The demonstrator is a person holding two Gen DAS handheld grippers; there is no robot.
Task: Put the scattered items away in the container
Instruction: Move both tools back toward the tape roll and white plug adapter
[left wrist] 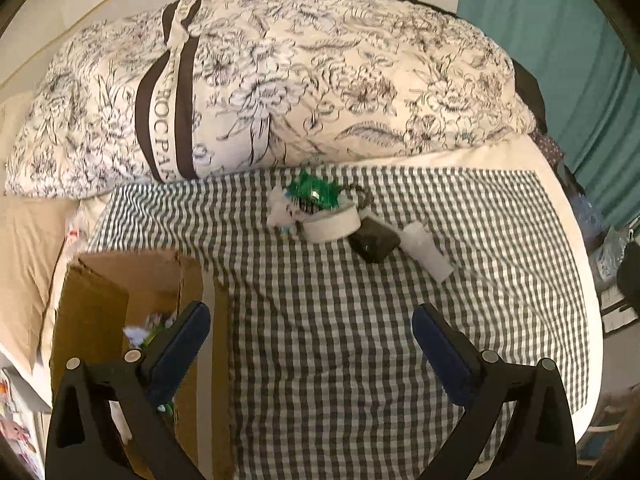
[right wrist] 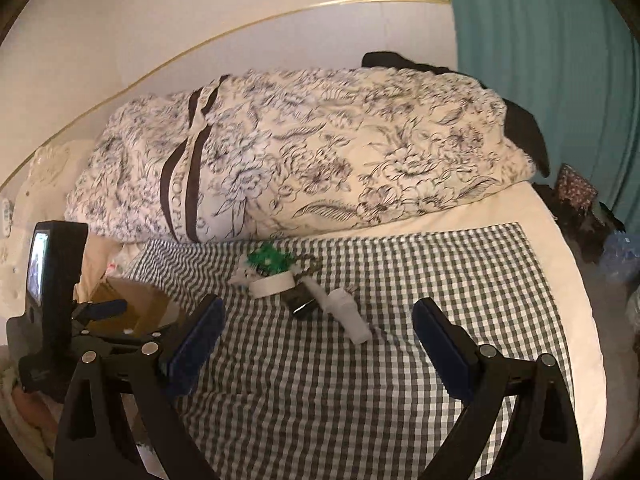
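A cardboard box (left wrist: 100,300) stands open at the left of a checked cloth (left wrist: 360,340), with a few small items inside. On the cloth lies a cluster: a green packet (left wrist: 314,194), a white tape roll (left wrist: 332,224), a small white toy (left wrist: 280,212), a dark pouch (left wrist: 374,242) and a white tube (left wrist: 426,250). My left gripper (left wrist: 312,320) hangs open and empty, its left finger over the box's right edge. My right gripper (right wrist: 318,316) is open and empty above the cloth, short of the tape roll (right wrist: 272,284), dark pouch (right wrist: 302,300) and white tube (right wrist: 350,314). The left gripper's body (right wrist: 52,292) shows beside the box (right wrist: 132,304).
A floral duvet (left wrist: 280,88) is heaped behind the cluster. A teal curtain (left wrist: 560,60) hangs at the right, with clutter on the floor below the bed's right edge. A beige pillow (left wrist: 24,264) lies left of the box.
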